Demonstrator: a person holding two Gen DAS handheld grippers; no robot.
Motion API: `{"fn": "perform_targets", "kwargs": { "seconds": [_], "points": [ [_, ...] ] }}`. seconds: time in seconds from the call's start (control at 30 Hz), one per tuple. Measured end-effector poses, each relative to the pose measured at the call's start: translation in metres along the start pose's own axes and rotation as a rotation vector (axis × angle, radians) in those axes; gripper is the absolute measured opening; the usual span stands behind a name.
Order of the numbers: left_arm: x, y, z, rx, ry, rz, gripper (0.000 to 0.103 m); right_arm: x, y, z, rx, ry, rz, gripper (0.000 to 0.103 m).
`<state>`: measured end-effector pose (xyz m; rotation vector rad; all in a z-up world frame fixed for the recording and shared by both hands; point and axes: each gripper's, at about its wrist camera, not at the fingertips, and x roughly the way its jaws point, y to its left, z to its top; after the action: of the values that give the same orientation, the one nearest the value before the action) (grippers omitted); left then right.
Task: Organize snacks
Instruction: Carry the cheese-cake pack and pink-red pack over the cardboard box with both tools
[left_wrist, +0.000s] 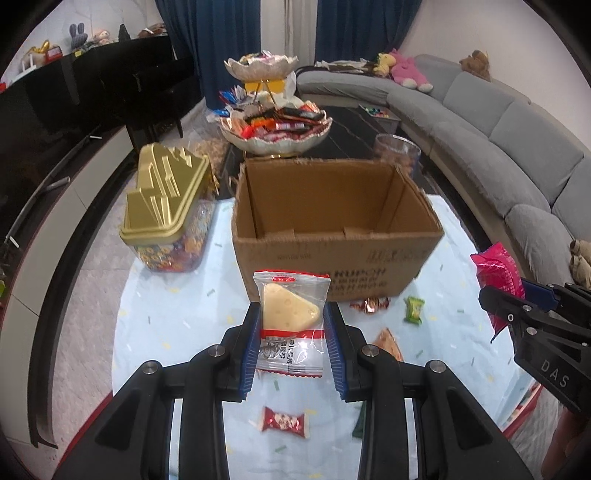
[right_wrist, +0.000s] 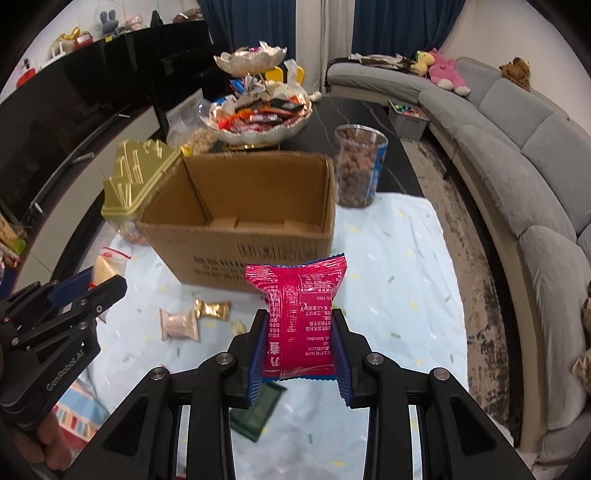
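Between left gripper (left_wrist: 293, 321) pads — cheese-cake packet (left_wrist: 291, 325), clamped upright

Matt corrugated cardboard box (left_wrist: 332, 258); glossy plastic wrapper (right_wrist: 301, 321); gold lid (left_wrist: 162, 192), probably plastic.

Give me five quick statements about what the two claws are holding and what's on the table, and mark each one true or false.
1. The left claw grips a clear packet holding a pale wedge-shaped snack. True.
2. The right claw is empty. False: it is clamped on a pink-red packet.
3. The cardboard box already has snacks piled inside. False: the part of its inside that shows is bare cardboard.
4. A container with a gold lid stands beside the box. True.
5. The clear tub of brown balls lies tipped over. False: it stands upright behind the box's far corner.
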<state>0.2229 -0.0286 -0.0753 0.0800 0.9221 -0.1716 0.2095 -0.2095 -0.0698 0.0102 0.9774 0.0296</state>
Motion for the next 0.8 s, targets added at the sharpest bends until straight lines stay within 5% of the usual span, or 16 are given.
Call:
{"fn": "perform_targets", "kwargs": {
  "seconds": [0.8],
  "points": [
    [0.007,0.018,0.089,-0.036,-0.092,0.007,0.033,-0.006,0.017,0.092,-0.024,-0.143,0.001,0.033]
  ]
}}
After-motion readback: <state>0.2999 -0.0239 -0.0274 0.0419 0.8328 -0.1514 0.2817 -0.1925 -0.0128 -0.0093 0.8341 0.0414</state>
